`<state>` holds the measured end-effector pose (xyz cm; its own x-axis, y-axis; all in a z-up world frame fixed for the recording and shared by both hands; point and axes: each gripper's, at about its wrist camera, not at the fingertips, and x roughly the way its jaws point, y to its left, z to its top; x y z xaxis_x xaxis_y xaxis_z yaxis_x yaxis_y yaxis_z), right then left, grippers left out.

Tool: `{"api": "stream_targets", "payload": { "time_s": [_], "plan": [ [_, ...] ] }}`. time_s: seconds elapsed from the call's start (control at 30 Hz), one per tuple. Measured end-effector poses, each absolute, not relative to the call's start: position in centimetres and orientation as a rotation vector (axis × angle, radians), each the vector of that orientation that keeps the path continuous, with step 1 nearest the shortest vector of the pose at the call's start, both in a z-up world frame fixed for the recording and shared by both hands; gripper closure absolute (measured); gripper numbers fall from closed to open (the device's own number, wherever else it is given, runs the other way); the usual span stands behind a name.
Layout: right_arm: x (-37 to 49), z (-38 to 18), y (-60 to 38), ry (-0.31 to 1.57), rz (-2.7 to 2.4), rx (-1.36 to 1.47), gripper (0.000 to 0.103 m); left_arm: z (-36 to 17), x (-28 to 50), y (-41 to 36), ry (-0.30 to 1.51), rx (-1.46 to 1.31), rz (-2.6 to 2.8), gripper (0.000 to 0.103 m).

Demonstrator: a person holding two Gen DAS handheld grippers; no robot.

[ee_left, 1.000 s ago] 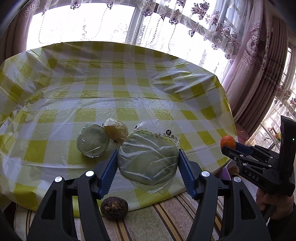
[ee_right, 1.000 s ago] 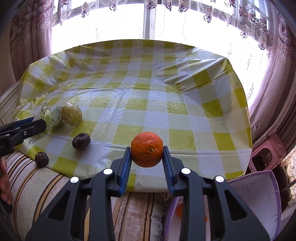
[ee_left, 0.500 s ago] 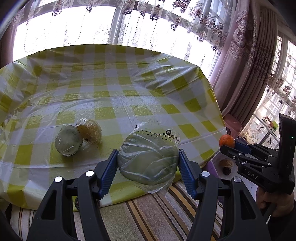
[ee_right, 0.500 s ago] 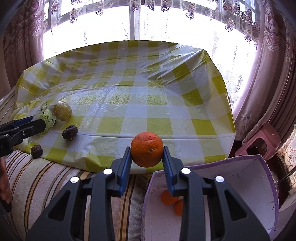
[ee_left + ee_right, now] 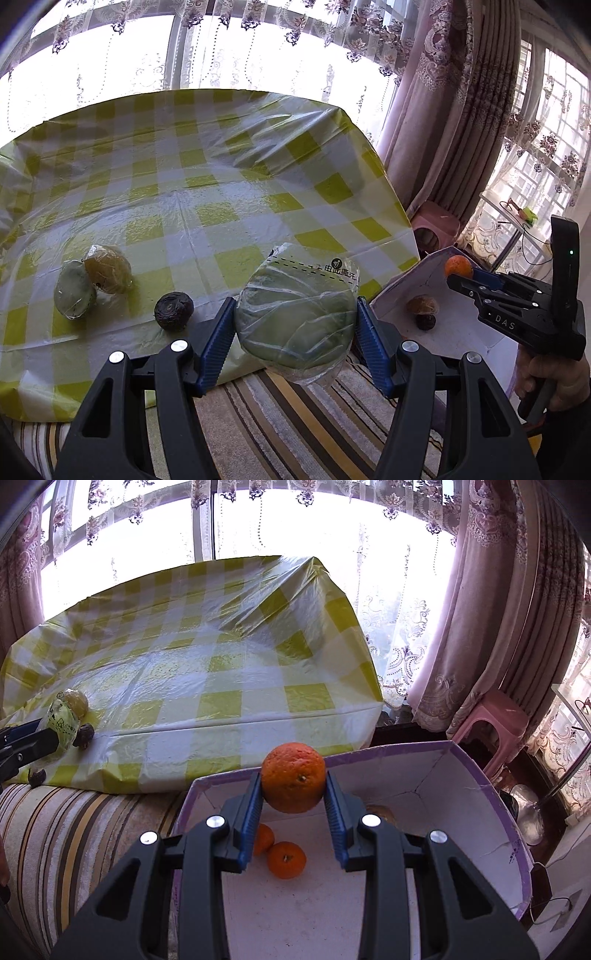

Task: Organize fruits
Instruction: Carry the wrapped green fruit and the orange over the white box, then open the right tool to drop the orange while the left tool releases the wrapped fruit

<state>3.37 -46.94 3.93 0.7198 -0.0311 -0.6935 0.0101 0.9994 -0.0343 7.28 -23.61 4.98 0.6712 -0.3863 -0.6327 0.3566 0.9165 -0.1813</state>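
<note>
We carry fruit to box. Right gripper (image 5: 293,805) clamps orange (image 5: 293,777) above box (image 5: 491,794); next we lower, then release. Left gripper (image 5: 295,332) clamps wrapped green fruit (image 5: 295,325) over table edge (image 5: 221,236). Box holds two oranges (image 5: 286,859), brown fruit partly hidden.

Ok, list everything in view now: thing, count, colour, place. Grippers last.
Wrapped fruit: 1, green, in left gripper.
Orange: 1, orange, in right gripper, above box.
Wrapped fruits: 2, green and yellowish, on tablecloth, touching.
Dark fruit: 1, near tablecloth's front edge.
Box: 1, white, purple rim, beside table.
Small oranges: 2, on box floor.
Tablecloth: 1, yellow-white check.
Stool: 1, pink, by curtain.
Left gripper: black, blue pads.
Right gripper: same.
</note>
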Motion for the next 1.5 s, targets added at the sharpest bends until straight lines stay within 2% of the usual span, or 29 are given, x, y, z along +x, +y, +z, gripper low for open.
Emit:
{"api": "stream_targets", "payload": {
  "time_s": [0.57, 0.97, 1.5],
  "plan": [
    [1.7, 0.4, -55.1, 0.857, -0.178, 0.039, 0.07, 2.1, 8.1, -36.2, 0.79, 0.156, -0.638, 0.042],
    [3.6, -1.6, -56.0, 0.939, -0.245, 0.0, 0.069, -1.9, 10.7, -46.1, 0.877, 0.407, -0.756, 0.042],
    [6.1, -4.4, -56.4, 1.094, -0.276, -0.092, 0.068, -6.6, 14.9, -51.0, 1.097, 0.536, -0.785, 0.042]
  ]
}}
